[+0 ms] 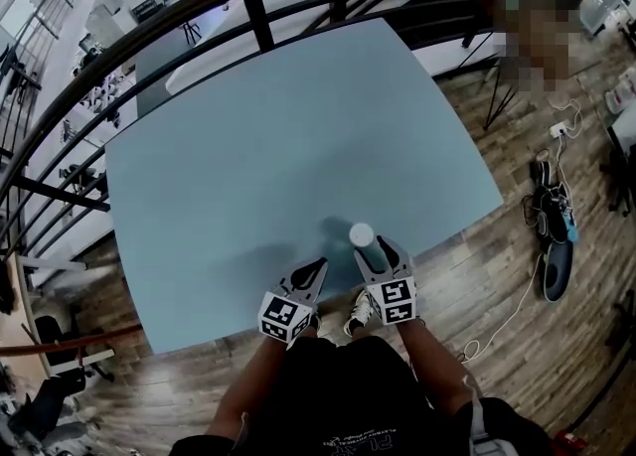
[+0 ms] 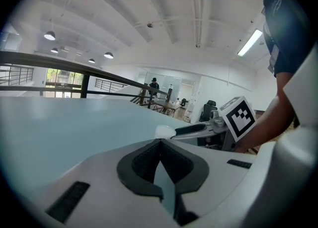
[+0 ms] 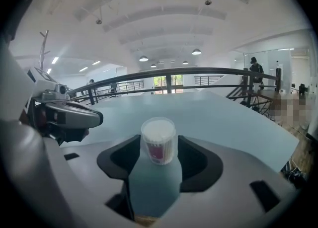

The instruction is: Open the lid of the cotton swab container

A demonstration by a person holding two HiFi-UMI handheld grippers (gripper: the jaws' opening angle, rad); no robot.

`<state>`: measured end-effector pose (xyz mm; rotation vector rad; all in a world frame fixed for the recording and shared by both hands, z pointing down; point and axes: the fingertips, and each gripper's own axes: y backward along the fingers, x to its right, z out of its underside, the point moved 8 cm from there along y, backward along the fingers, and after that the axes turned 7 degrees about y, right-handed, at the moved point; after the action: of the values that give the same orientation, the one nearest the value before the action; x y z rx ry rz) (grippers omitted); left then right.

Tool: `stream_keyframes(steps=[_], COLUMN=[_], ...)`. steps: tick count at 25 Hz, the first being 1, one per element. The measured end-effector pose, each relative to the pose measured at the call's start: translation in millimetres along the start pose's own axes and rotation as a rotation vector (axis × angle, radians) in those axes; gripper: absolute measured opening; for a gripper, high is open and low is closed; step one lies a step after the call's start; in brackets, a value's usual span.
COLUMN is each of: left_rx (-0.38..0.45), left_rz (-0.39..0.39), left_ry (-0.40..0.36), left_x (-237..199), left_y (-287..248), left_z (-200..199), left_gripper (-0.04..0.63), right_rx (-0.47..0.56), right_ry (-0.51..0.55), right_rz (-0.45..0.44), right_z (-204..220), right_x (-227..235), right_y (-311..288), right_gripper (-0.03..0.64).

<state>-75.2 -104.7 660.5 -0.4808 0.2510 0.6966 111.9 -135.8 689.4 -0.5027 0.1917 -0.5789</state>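
Open right hand-held gripper [image 3: 159, 148] is straddling the cotton swab container [image 3: 158, 140], not gripping it; left hand-held gripper [image 2: 160, 145] is sitting shut, empty. Off-centre closing could topple the container.

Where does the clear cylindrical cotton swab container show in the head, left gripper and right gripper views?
Head view: clear cylindrical cotton swab container near the light blue table's near edge, at the right gripper's tips.
Left gripper view: only its white top, just above the shut jaws.
Right gripper view: centre, upright between the open jaws.
Shared landmark: black railing beyond the table.
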Motion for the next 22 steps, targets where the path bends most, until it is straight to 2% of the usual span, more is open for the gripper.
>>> stream_keyframes(steps=[4,18,22], left_rx=[-0.002,-0.024,-0.061], left_rz=[0.002,-0.021,-0.024], left_ry=[-0.001,0.004,0.018], left_x=[-0.2,-8.7,-8.1], left_y=[-2.1,2.4,6.1], left_z=[-1.7,0.6,7.7], left_gripper=[0.012,0.012,0.012], right_rx=[-0.018,-0.026,-0.017], right_ry=[-0.019,-0.015,-0.005], right_rz=[-0.011,0.004,0.007], right_z=[4.1,5.2,7.5], right_x=[1.1,0.7,0.1], right_y=[-8.7,-25.8,-30.8], right_gripper=[0.27,0.272,0.272])
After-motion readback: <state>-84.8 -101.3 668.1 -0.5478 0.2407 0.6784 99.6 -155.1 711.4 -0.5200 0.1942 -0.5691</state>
